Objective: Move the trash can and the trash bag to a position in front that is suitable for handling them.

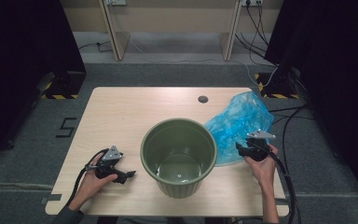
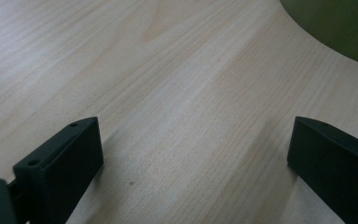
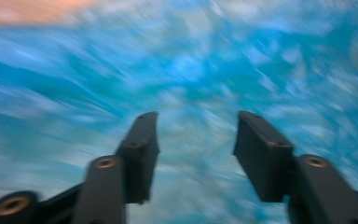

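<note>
By the green bin [image 1: 178, 156] | right tongs [image 1: 240, 148] released, over blue bag [image 1: 240, 122] | left tongs [image 1: 130, 175] released, low

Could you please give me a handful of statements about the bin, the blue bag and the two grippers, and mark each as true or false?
1. The green bin stands upright on the table. True.
2. The blue plastic bag lines the bin. False: it lies crumpled on the table beside the bin.
3. The right gripper points at the bag with its jaws apart. True.
4. The left gripper is clamped on the bin's rim. False: its jaws are wide open over bare wood.
5. The bin holds crumpled paper. False: it looks empty.
</note>
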Demonstrator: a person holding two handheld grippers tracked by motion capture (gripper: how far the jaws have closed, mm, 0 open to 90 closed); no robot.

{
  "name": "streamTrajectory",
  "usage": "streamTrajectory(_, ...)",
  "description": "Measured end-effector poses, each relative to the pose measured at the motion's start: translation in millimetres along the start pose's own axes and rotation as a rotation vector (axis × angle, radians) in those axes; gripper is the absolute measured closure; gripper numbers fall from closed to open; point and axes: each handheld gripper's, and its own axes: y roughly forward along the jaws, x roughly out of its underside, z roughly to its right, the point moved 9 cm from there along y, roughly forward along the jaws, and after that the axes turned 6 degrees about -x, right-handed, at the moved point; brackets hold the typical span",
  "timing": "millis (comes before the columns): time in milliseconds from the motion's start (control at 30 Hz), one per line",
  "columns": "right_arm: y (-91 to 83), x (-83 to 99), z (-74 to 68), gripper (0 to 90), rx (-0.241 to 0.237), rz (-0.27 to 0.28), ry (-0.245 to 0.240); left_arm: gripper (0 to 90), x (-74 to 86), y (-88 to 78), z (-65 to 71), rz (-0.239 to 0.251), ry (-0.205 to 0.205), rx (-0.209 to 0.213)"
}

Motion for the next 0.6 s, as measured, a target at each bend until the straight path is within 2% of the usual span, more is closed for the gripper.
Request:
streamTrajectory(67, 0.4, -5.7, -19.1, 39.6, -0.042, 0.024, -0.005, 2.1, -0.1, 0.1, -0.1, -0.001, -0.001, 0.0)
streamTrajectory(133, 6.6, -7.3, -47.0, 36.5, -0.113, 0.022, -0.023, 2.1, -0.1, 0.2, -0.1, 0.0, -0.001, 0.0)
streamTrajectory(167, 13.8, -5.5, -67.6, 36.4, -0.16, 0.026, -0.019, 2.1, -0.1, 0.1, 0.0, 0.0, -0.001, 0.0)
streamTrajectory(200, 13.8, -5.5, -67.6, 36.4, -0.16, 0.026, -0.019, 2.1, -0.1, 0.1, 0.0, 0.0, -0.001, 0.0)
streamTrajectory(233, 16.8, -4.0, -73.8, 37.9, -0.176, 0.023, -0.018, 2.1, -0.1, 0.1, -0.1, -0.001, -0.001, 0.0)
streamTrajectory(267, 21.1, -0.6, -83.3, 45.4, -0.211, 0.011, -0.029, 2.1, -0.1, 0.1, -0.1, 0.0, -0.001, 0.0)
streamTrajectory(300, 25.1, 6.5, -88.8, 57.6, -0.217, -0.015, -0.079, 2.1, -0.1, 0.1, 0.0, 0.0, -0.001, 0.0)
streamTrajectory(333, 25.1, 6.5, -88.8, 57.6, -0.217, -0.015, -0.079, 2.1, -0.1, 0.1, 0.0, 0.0, -0.001, 0.0)
streamTrajectory(400, 27.3, 18.3, -86.1, 70.7, -0.194, -0.072, -0.153, 2.1, -0.1, 0.1, 0.0, 0.0, -0.001, 0.0)
streamTrajectory(467, 23.8, 26.8, -79.9, 79.2, -0.193, -0.09, -0.161, 2.1, -0.1, 0.1, 0.0, 0.0, -0.001, 0.0)
streamTrajectory(500, 16.1, 34.4, -70.1, 82.2, -0.186, -0.103, -0.17, 2.1, -0.1, 0.2, 0.0, 0.0, -0.001, 0.0)
streamTrajectory(533, 16.1, 34.4, -70.1, 82.2, -0.186, -0.103, -0.17, 2.1, -0.1, 0.2, 0.0, 0.0, -0.001, 0.0)
streamTrajectory(567, 7.0, 40.6, -59.3, 83.2, -0.172, -0.104, -0.161, 2.1, -0.1, 0.1, 0.0, -0.001, -0.001, 0.0)
streamTrajectory(600, 7.0, 40.6, -59.3, 83.2, -0.172, -0.104, -0.161, 2.1, -0.1, 0.1, 0.0, -0.001, -0.001, 0.0)
